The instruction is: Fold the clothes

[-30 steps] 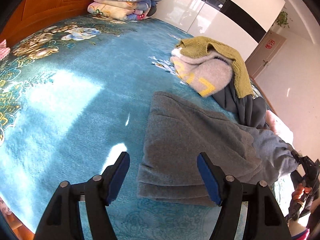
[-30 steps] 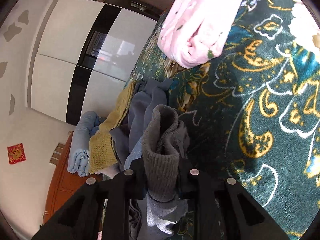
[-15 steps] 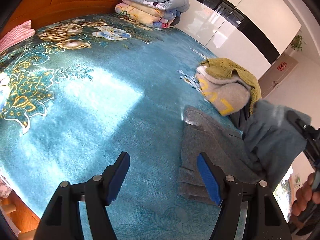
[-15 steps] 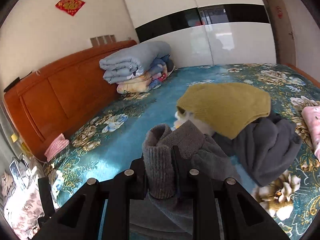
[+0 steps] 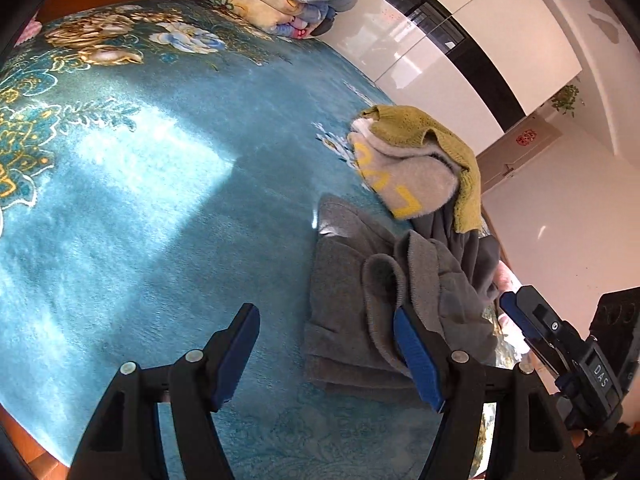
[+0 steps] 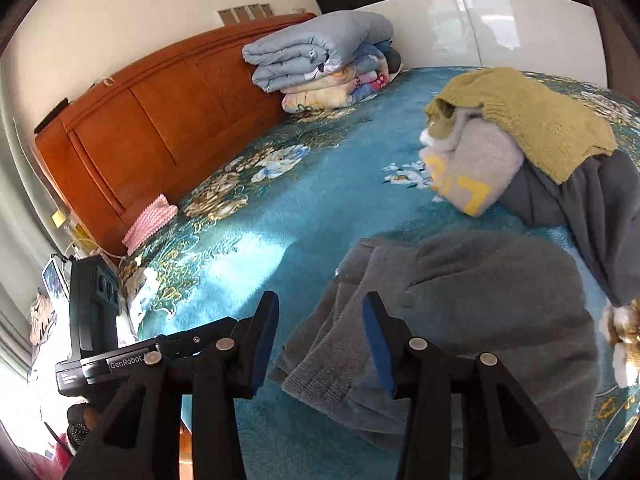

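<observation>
Both grippers empty, jaws spread. Left gripper (image 5: 326, 354) hovers low over the near edge of the bed (image 5: 140, 220), its right finger just above or brushing the grey sweater (image 5: 344, 304); I can't tell which. Right gripper (image 6: 320, 340) is also released, with the sweater's ribbed cuff (image 6: 316, 380) lying between and just below its fingers, not pinched.

Grey sweater sits at the near right of the bed, partly folded: body in flat layers, one sleeve (image 5: 384, 292) thrown across the top and lying bunched, not flat. From the right wrist view the far side of it is a rounded hump rather than a clean edge.

Step in hand, as I read it: mid-fold on the grey sweater, sleeve laid over, hands free between grasps. Fold isn't finished.

Next move probably needs:
- flatten the bunched sleeve along the body
- take the near hem or cuff edge with both grippers, one per corner
- carry it over to the far edge and square up

Risk: thick knit, several layers, so a pinch may take only the top layer and drag the stack.

Just beyond it, touching its far right side: the unfolded pile (image 6: 532, 148), olive knit over a pale fuzzy top with yellow letters, over dark grey garments. Those are still to do.

Far: stacked quilts (image 6: 320, 64) against the wooden headboard (image 6: 140, 132), not part of the job.
</observation>
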A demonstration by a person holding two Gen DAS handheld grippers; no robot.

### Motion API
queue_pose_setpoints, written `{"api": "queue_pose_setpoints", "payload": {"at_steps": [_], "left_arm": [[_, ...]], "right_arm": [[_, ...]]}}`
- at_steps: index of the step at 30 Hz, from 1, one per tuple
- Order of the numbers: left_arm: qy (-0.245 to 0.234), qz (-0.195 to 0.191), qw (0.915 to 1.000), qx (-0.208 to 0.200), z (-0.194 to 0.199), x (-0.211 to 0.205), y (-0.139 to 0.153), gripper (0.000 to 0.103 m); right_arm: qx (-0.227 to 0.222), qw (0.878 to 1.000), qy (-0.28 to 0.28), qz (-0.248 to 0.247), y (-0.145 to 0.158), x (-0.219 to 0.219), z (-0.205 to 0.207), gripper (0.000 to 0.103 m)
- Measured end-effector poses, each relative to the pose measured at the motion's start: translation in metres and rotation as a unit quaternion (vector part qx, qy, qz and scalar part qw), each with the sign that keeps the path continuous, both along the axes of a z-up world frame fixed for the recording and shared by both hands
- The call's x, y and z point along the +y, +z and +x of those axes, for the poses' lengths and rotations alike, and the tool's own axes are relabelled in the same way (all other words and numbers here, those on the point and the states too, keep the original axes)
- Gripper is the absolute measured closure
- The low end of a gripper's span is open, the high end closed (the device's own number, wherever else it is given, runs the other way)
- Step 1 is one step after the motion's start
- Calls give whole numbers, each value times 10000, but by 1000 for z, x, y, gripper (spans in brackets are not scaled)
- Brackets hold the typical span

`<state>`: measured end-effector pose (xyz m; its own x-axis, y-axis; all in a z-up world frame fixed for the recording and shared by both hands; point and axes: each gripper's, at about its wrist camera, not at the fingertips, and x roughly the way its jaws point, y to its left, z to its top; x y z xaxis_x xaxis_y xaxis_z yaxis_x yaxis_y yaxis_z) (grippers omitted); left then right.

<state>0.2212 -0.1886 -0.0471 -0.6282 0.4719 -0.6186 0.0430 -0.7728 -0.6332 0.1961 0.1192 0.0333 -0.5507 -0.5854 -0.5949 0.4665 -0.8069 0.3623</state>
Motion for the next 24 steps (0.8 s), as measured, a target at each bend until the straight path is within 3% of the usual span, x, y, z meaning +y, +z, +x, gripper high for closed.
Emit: {"api": "queue_pose_setpoints", "payload": {"at_steps": [3, 7, 11, 12, 13, 16, 20, 24], "left_arm": [[-411, 191, 9990, 63, -16, 26, 3, 30], [-846, 69, 9964, -12, -38, 67, 1, 30], [-1020, -243, 9944, -101, -38, 91, -2, 32], [-1056, -345, 9937, -118, -36, 92, -1, 34], [-1043, -470, 9933, -138, -32, 92, 3, 44], [-1013, -634, 9928, 48, -25, 87, 17, 47], [-1108, -424, 9920, 427, -56, 84, 33, 45], [-1342, 296, 9905, -22, -107, 89, 12, 44]], "right_arm": [[-6, 9978, -623, -235, 0, 49, 0, 50], [-473, 9907, -1204, -423, -24, 92, -1, 50], [-796, 9858, -1378, -539, -48, 109, 6, 50], [-840, 9851, -1395, -550, -52, 111, 8, 50], [-873, 9847, -1397, -569, -55, 113, 9, 50], [-902, 9842, -1389, -625, -59, 117, 10, 50], [-881, 9845, -1371, -651, -59, 117, 10, 50], [-880, 9849, -1357, -623, -58, 116, 13, 50]]}}
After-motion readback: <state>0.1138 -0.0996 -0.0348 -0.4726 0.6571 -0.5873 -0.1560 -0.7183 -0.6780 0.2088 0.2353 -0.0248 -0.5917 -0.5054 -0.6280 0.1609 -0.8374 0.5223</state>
